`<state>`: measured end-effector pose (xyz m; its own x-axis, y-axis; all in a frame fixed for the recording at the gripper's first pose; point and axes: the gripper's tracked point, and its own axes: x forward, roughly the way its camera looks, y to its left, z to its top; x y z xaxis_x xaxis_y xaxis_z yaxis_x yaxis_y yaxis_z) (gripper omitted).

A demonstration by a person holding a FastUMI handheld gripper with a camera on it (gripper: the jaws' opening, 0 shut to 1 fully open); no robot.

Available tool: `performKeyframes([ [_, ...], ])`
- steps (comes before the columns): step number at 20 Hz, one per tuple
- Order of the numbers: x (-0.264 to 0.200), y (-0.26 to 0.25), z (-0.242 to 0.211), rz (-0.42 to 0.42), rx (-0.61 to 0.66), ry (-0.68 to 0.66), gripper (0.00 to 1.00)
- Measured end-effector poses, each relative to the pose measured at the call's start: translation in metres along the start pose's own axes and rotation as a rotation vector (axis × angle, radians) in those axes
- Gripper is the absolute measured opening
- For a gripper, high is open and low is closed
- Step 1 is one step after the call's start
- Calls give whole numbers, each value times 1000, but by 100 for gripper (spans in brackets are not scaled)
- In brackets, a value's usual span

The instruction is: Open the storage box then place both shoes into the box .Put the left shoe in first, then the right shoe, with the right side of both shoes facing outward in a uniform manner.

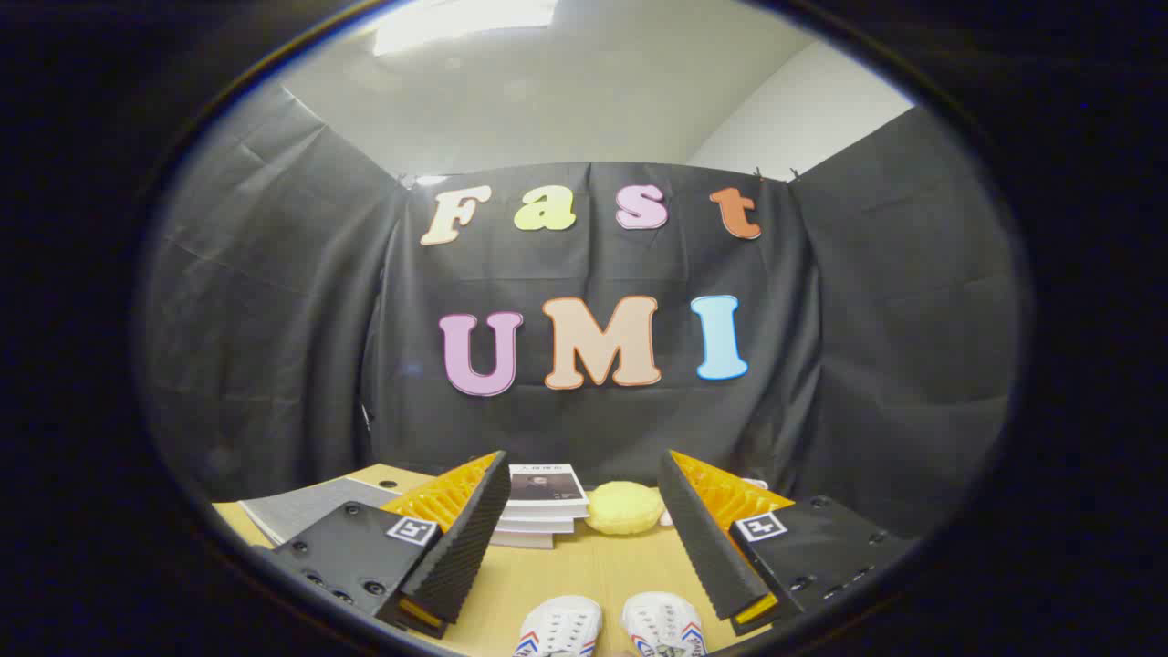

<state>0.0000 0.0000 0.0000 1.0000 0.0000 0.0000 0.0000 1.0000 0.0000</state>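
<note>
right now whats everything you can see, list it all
shoes: two, white with red and blue stripes, side by side on the table between the fingers, toes pointing ahead
stack of books: one stack, white, beyond the fingers
round plush: one, pale yellow, beside the stack
grey booklet: one, grey, on the table behind the left finger
table: one, light wood
gripper: one, fingers wide apart, holding nothing, above the shoes

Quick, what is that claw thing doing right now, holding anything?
Gripper: open, holding nothing; the white canvas shoes lie between its fingers.
</note>
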Motion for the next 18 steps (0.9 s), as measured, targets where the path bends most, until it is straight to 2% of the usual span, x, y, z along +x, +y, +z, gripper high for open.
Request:
performKeyframes([
  [13,-5,0,-11,3,-17,16,100],
  [18,-7,9,-12,30,-11,21,100],
])
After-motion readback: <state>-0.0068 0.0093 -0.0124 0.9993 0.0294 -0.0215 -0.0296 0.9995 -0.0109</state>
